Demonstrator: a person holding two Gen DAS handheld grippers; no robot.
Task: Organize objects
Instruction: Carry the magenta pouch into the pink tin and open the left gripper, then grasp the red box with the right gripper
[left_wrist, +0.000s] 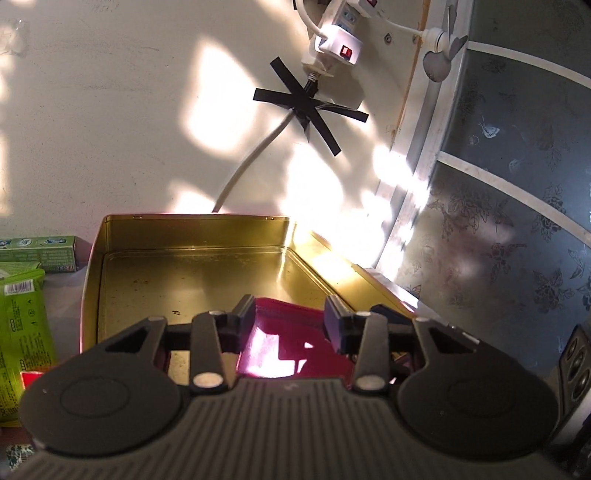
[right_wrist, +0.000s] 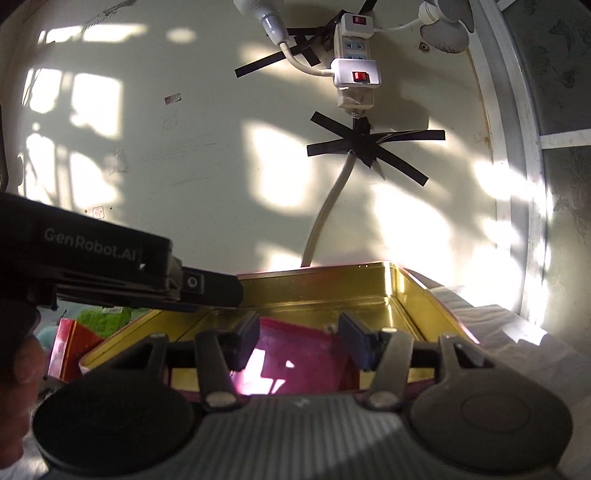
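A shallow gold tin tray (left_wrist: 192, 236) stands against the wall; it also shows in the right wrist view (right_wrist: 406, 295). A flat magenta packet (left_wrist: 291, 347) lies in its near right part, also seen in the right wrist view (right_wrist: 306, 354). My left gripper (left_wrist: 290, 317) hovers just above the packet with its jaws apart, one on each side. My right gripper (right_wrist: 301, 338) is open over the same packet. The left tool's body (right_wrist: 92, 258) crosses the left of the right wrist view.
Green boxes (left_wrist: 22, 325) and a green carton (left_wrist: 40, 253) lie left of the tray. A red box (right_wrist: 70, 350) stands left of the tray. A power strip (right_wrist: 354, 62) and taped cable (right_wrist: 332, 206) hang on the wall. A patterned window (left_wrist: 517, 184) is on the right.
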